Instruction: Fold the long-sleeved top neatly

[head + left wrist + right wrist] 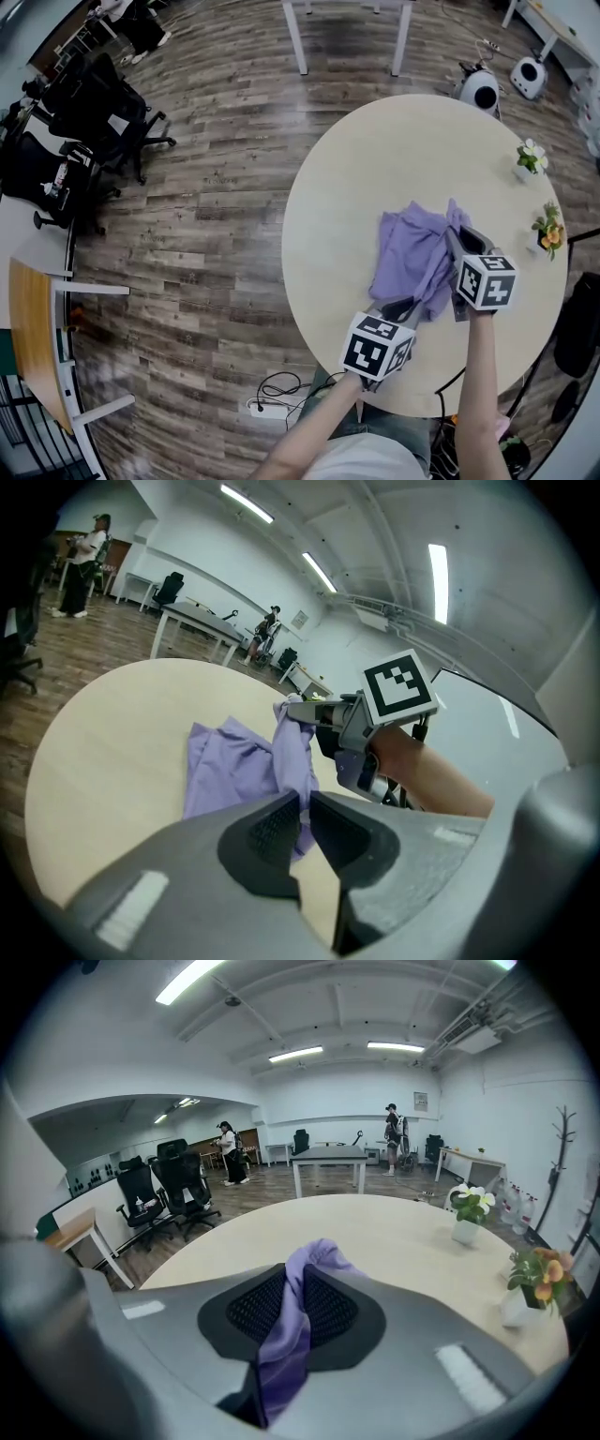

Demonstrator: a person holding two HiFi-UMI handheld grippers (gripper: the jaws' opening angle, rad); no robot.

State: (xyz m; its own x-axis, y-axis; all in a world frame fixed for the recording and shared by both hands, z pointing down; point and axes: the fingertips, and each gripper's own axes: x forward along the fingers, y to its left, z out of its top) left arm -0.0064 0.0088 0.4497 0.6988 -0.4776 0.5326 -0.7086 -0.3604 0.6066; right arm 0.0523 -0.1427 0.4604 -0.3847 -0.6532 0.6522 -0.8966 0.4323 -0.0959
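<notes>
The lilac long-sleeved top [412,253] lies bunched on the round beige table [356,169], right of its middle. My left gripper [401,307] is at the garment's near edge. In the left gripper view its jaws [304,799] stand almost together with a strip of the top [234,761] caught between them. My right gripper [457,239] is at the cloth's right side, lifting a fold. The right gripper view shows it [296,1274] shut on a band of the fabric [286,1344] that runs down between the ribbed pads. From the left gripper view, the right gripper [305,710] pulls the cloth up into a peak.
Two small flower pots [531,159] [548,230] stand near the table's right edge. Black office chairs [94,112] are far left, and a white desk's legs [347,37] stand beyond the table. Cables and a power strip [277,398] lie on the wooden floor by the near edge.
</notes>
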